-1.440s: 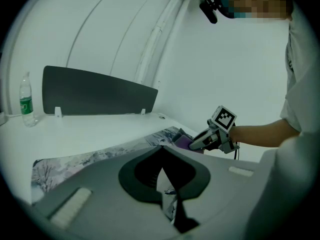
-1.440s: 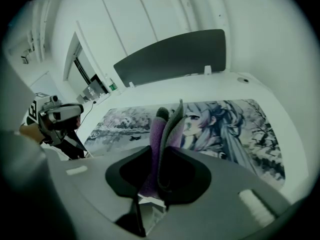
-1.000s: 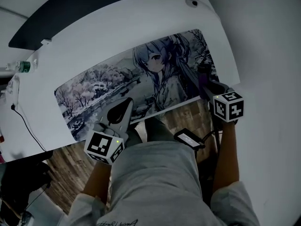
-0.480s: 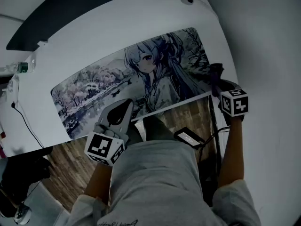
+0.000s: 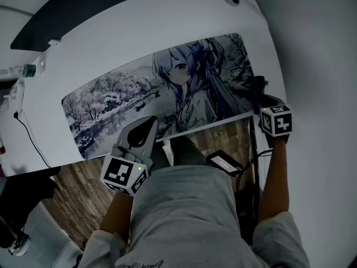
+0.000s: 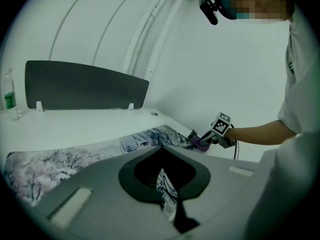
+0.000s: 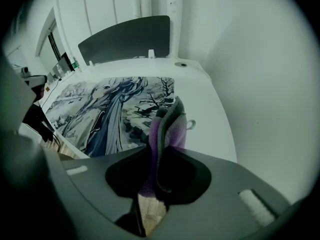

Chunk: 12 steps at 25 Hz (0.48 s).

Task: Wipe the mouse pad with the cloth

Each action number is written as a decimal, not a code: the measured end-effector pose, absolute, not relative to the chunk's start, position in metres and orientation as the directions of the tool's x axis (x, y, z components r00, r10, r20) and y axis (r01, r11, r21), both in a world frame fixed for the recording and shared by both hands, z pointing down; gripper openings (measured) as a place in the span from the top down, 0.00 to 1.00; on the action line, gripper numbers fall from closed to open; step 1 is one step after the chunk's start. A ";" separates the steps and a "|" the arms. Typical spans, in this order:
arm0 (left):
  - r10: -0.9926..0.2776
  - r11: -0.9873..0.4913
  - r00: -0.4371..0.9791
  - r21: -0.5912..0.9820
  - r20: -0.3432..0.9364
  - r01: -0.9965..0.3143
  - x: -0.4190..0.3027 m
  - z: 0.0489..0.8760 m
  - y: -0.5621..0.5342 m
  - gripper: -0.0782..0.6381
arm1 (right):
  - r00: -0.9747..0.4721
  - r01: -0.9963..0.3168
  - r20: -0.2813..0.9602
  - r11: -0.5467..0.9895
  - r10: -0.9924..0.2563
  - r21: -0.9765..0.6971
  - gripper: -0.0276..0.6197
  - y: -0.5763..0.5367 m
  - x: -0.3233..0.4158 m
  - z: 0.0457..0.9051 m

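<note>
The big white desk (image 5: 111,54) takes up most of the head view. A long mouse pad (image 5: 111,102) lies flat on it, close to the near edge. The pad has a drawing of a girl with long hair, and snowy trees by a river. I see no words on the pad. A dark panel (image 5: 83,10) stands along the back of the desk.

The person wears a grey shirt (image 5: 184,216). It has some print low down, but that is cut off and cannot be read.

The left gripper (image 5: 149,123) rests over the near edge of the pad, below the girl. Its jaws are together and hold nothing. The right gripper (image 5: 258,96) is at the right end of the pad. Its jaws pinch a purple cloth (image 7: 167,129). The cloth stands up between them, folded. It sits right at the pad's right end, where the pad meets the bare white desk. Each gripper has a cube with black and white squares, not letters.

A thin black cable (image 5: 30,141) runs off the left side of the desk. A small clear bottle (image 5: 22,71) stands at the far left. Its label is green, but too small to read.
</note>
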<state>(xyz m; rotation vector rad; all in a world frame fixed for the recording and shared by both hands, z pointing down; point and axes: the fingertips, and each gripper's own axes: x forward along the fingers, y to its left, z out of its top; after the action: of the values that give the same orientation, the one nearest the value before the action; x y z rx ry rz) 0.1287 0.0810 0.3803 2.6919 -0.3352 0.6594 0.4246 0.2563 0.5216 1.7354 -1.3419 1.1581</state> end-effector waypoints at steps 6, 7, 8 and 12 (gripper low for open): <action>-0.147 -0.908 0.866 0.282 0.479 -0.310 0.119 0.380 0.077 0.87 | 0.112 -0.968 0.926 -0.248 -0.361 0.020 0.81 0.249 0.410 0.526; -0.151 -0.907 0.865 0.282 0.479 -0.314 0.116 0.379 0.074 0.87 | 0.114 -0.968 0.926 -0.252 -0.360 0.021 0.81 0.247 0.408 0.526; -0.155 -0.905 0.864 0.282 0.479 -0.319 0.111 0.379 0.071 0.87 | 0.115 -0.966 0.926 -0.256 -0.359 0.020 0.81 0.246 0.405 0.526; -0.161 -0.899 0.860 0.289 0.484 -0.330 0.089 0.381 0.063 0.87 | 0.120 -0.965 0.931 -0.261 -0.345 0.028 0.81 0.240 0.392 0.525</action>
<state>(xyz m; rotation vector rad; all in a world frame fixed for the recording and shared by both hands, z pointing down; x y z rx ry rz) 0.0893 0.0627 0.3806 2.6692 -0.3658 0.6495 0.3925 0.2400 0.5254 1.7094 -1.2833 1.1405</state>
